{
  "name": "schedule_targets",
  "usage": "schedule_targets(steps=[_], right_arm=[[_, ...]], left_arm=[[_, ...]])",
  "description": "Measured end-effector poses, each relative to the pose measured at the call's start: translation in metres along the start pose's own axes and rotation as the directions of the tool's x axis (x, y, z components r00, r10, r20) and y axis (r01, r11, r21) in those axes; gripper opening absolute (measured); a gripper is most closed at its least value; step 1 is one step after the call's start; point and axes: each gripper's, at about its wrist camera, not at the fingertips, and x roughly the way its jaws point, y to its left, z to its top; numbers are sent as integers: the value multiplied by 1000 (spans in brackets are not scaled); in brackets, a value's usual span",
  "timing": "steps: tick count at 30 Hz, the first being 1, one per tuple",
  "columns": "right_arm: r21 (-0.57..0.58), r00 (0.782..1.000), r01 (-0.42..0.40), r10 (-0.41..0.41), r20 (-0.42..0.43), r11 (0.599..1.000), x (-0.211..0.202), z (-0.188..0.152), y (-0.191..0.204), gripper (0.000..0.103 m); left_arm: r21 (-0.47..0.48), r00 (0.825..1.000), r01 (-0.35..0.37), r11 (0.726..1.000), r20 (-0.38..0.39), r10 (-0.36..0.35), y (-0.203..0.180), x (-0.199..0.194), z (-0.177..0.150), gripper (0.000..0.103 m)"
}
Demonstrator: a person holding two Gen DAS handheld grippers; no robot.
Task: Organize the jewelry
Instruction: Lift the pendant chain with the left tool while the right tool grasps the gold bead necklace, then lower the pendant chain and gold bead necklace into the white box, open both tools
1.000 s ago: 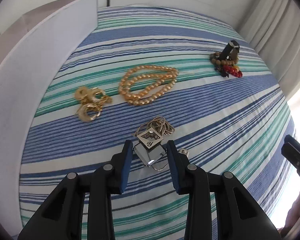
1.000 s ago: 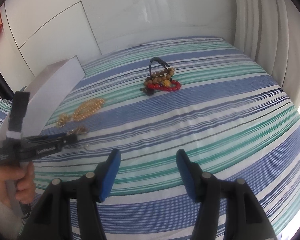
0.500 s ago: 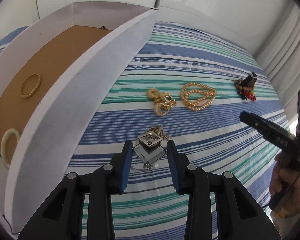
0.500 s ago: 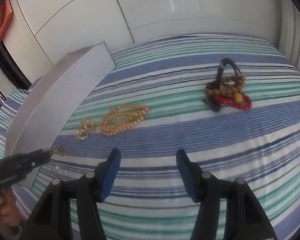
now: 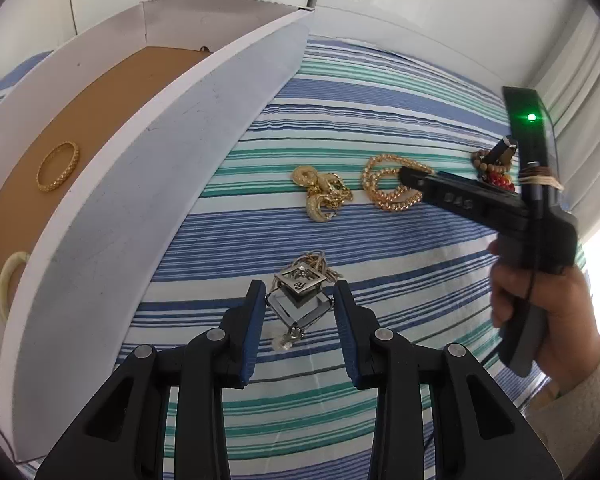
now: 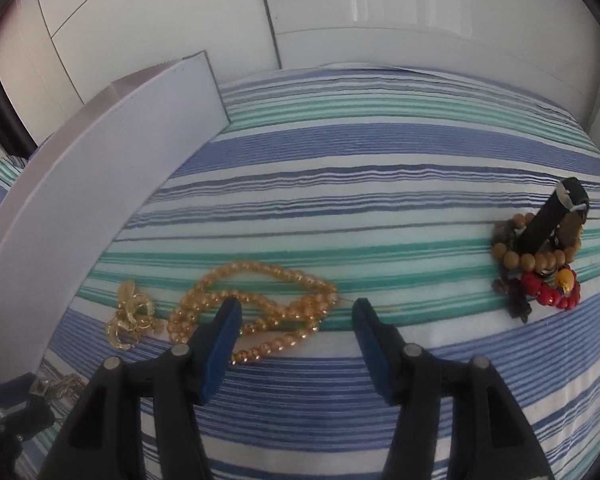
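Above striped bed (image 5: 380, 240): left gripper (image 5: 299, 308) clenched on silver pendant (image 5: 300, 300). Over gold bead necklace (image 6: 260, 304): right gripper (image 6: 296, 312) released, holding nothing.

The square silver pendant (image 5: 300, 280) carries a single engraved letter that looks like "Y". Raised lettering on the right gripper (image 5: 456, 200) body is too blurred to read.

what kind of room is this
Probably a bedroom: the jewelry lies on a blue and green striped bedsheet over a soft, bed-like surface, with pale curtains at one side and white panelled wardrobe doors behind.
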Motion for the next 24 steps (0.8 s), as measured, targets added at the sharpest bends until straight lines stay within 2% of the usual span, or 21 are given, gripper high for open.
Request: schedule_targets(steps=[3,4,5,9,10,12,24], right_arm=[[-79,999,40,-37,28,996,1,-3,12,56],[-99,998,62,-59,36,993,0,-5,13,37],[-119,996,78,-73,43,990,-1,-6,14,28],[-86,998,49,-45,41,995,-11,-5,5,20],[-77,998,45,-41,54,996,-19,-5,3,12],[-73,997,29,-24,68,997,-34,-4,1,7],[-98,989,-30,44,143,995,-115,7,13,8]], left_arm=[[1,1000,0,1000,-3,0,-1,0,0,34],[-1,1000,-2,1000,-5,2,-1,1,0,34],[-2,1000,-4,1000,-7,4,0,1,-1,34],[-7,1000,-10,1000,-8,10,1,2,0,34],[-6,1000,-14,1000,-6,14,1,1,1,34],[-7,1000,-24,1000,0,24,1,-2,1,34],[10,998,-58,998,40,57,1,-21,3,34]])
